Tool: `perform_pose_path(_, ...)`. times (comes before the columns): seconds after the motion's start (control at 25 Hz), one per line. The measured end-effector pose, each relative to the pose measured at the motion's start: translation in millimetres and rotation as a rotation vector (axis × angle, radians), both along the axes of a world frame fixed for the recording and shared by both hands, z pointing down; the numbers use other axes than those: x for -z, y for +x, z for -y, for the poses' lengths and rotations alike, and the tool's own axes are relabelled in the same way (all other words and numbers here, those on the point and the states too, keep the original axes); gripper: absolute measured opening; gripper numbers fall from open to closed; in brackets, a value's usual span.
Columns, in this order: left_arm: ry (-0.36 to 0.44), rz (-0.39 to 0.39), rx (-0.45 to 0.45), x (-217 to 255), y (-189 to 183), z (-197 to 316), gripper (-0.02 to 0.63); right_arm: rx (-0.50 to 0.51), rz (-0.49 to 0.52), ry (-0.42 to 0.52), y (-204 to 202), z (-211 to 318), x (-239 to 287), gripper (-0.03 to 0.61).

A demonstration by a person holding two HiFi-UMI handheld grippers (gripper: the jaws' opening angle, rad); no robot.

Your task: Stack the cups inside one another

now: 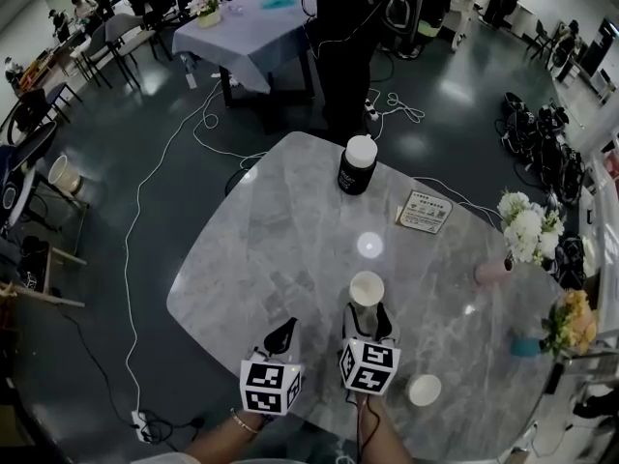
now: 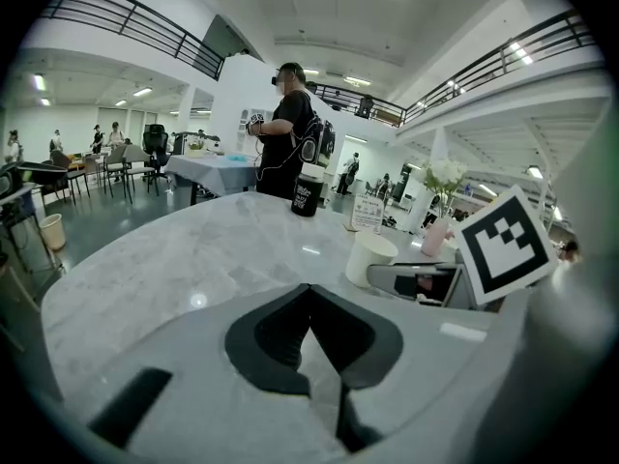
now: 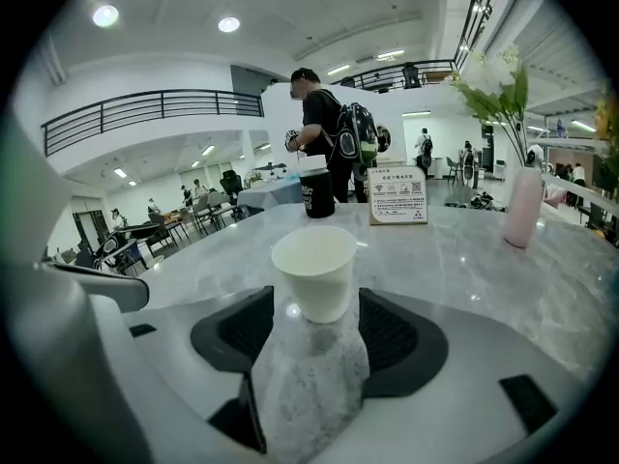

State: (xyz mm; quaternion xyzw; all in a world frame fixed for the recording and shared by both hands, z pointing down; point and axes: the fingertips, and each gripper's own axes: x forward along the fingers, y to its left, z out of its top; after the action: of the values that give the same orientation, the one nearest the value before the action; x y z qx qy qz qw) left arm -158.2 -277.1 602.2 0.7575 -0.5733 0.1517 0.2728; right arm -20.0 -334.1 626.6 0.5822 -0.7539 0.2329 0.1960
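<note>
Two white paper cups sit on the grey marble table (image 1: 251,249). One cup (image 1: 367,288) stands upright between the jaws of the right gripper (image 1: 368,314). Those jaws are spread wide, with a gap on either side and the pads not pressing. The second cup (image 1: 424,390) sits apart, near the table's right edge. Just beside the right one, the left gripper (image 1: 282,334) has its jaws closed together, empty.
</note>
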Motion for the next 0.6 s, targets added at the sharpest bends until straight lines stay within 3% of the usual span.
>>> perform_pose_path(0.6,-0.030,0.012,0.030,-11.9,-20.6,-8.1,0.000,-0.010,-0.006,0.022,-3.9,24.0,-10.4,0.259)
